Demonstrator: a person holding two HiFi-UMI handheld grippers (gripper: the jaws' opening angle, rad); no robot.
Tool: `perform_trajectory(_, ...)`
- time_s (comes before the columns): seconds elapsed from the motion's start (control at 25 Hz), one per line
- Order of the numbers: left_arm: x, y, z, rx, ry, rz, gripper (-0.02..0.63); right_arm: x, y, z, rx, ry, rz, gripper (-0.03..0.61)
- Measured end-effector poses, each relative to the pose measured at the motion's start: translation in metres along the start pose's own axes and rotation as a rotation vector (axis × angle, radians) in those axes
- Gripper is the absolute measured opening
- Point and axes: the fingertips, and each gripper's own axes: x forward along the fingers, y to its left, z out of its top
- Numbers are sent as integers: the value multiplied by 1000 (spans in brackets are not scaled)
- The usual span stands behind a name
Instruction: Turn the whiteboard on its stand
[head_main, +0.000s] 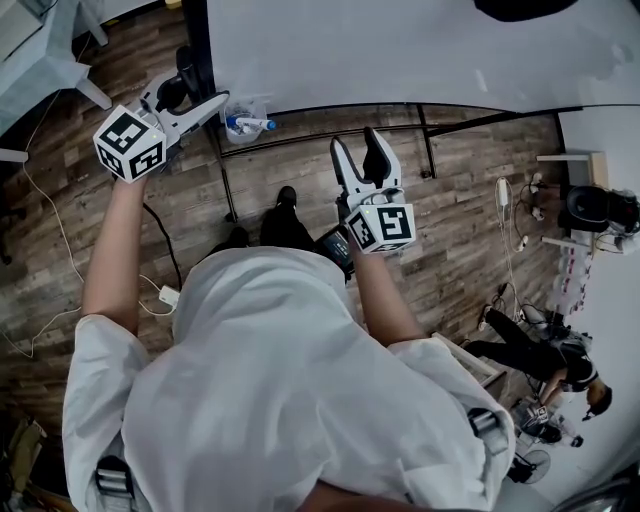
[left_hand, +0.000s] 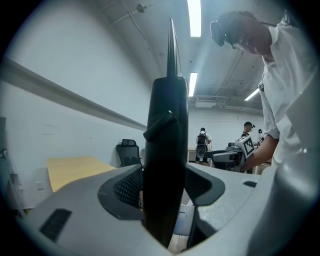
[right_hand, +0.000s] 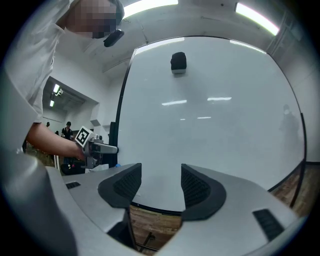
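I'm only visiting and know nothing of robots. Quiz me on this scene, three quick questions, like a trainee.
1. True or false: the right gripper is clamped on the whiteboard.
2. What stands between the left gripper's jaws? A a marker; B the whiteboard's dark side edge; C a cable.
3. Fill the gap: the cup with markers is nearest the ___ gripper.
Key: 1 false, its jaws stand open and empty; 2 B; 3 left.

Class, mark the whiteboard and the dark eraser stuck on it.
whiteboard (right_hand: 210, 125): right gripper view, middle of its white face.
dark eraser (right_hand: 178, 62): right gripper view, centre of its body.
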Motion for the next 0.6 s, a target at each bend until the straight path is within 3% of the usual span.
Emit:
perform_trajectory(0.32,4,-3,-1,-13,1,-12,190,-12,-9,-7,14,6,-26,230)
perform_trajectory(0.6,-1,-2,-1,11,12,-26,180,-13,-2,-10,12,11,-32,229)
